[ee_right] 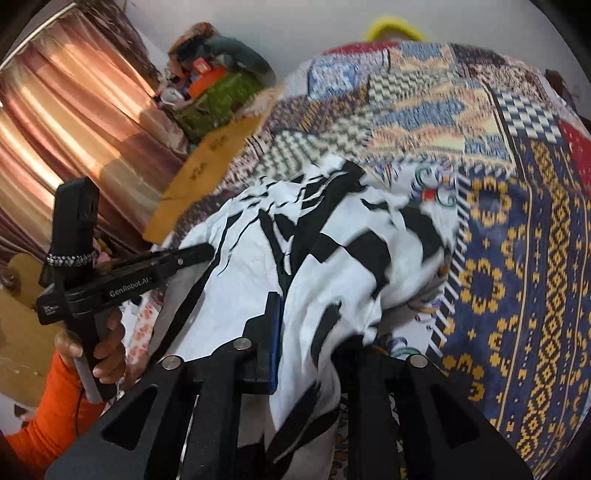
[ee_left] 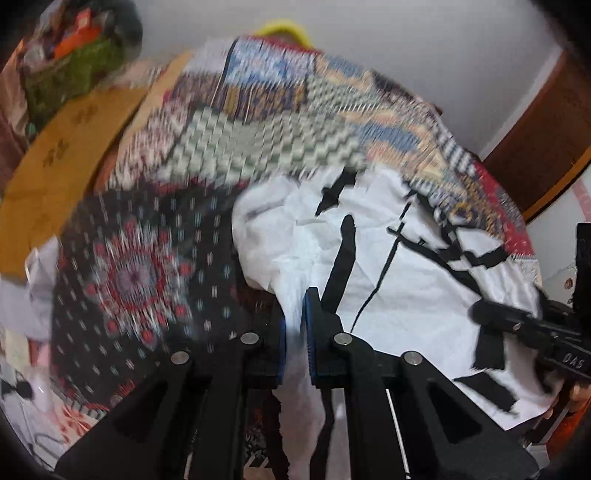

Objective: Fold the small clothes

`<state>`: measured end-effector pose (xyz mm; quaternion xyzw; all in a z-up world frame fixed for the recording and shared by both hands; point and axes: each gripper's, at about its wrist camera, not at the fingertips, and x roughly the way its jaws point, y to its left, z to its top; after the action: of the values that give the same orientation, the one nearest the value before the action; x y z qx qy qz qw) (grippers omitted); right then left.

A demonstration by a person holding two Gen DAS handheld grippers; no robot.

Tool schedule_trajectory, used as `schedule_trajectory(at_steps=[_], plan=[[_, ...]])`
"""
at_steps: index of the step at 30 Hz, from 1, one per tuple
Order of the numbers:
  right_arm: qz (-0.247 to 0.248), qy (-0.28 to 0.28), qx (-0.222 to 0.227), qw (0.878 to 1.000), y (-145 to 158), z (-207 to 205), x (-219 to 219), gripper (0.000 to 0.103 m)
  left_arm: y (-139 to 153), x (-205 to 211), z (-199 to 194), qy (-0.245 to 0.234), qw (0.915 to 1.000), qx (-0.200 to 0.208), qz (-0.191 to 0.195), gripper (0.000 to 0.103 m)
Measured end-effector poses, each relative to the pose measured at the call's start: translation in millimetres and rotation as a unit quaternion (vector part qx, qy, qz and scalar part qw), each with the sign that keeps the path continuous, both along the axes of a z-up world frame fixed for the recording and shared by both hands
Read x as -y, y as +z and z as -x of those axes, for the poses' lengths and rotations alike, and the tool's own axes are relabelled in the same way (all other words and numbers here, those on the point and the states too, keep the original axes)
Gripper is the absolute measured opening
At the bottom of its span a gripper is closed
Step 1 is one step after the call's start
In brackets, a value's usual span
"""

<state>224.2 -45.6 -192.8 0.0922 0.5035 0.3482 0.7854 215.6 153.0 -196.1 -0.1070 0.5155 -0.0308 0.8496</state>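
left gripper [ee_left: 294, 332] is pinched tight on a white fold of the black-and-white garment [ee_left: 388, 258], right gripper [ee_right: 314, 332] is clamped on its other edge, cloth bunched between its fingers, and the garment hangs between them over the patchwork bedspread [ee_right: 517, 258], all a bit blurred

plain white wall [ee_right: 314, 22] up at 12 o'clock, shiny pink curtains [ee_right: 74, 110] at 10, wooden door [ee_left: 546, 129] around 2

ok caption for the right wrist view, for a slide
Right gripper and left gripper both pinching a white-and-black garment above a patchwork bedspread.
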Motion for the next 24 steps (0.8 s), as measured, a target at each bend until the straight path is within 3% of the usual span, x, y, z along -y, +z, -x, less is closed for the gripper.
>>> schedule_trajectory(at_steps=[4, 8, 11, 14, 18, 24], plan=[[0.028, 0.007, 0.015, 0.999, 3.5, 6.5, 3.8, 0.029, -8.3, -5.5, 10.9, 0.015, 0.9998, -0.009, -0.001, 0.022], [0.054, 0.022, 0.038, 0.998, 9.3, 17.6, 12.9, 0.042, -4.2, -7.2, 28.8, 0.019, 0.9998, 0.0, 0.001, 0.05], [0.082, 0.033, 0.055, 0.995, 6.5, 28.1, 16.0, 0.045, -6.6, -1.7, 43.0, 0.009, 0.9997, -0.002, -0.021, 0.052], [0.087, 0.025, 0.057, 0.994, 4.7, 35.1, 25.4, 0.054, -13.6, 1.3, 55.9, 0.008, 0.9989, -0.012, -0.045, 0.054], [0.082, 0.005, 0.059, 0.995, 10.9, 43.0, 37.1, 0.055, -14.8, 0.0, 72.5, 0.017, 0.9974, -0.011, -0.069, 0.058], [0.076, -0.013, 0.118, 0.99, 47.4, 61.3, 44.6, 0.055, 22.3, -0.9, 87.6, 0.033, 0.9945, 0.024, -0.097, 0.057]])
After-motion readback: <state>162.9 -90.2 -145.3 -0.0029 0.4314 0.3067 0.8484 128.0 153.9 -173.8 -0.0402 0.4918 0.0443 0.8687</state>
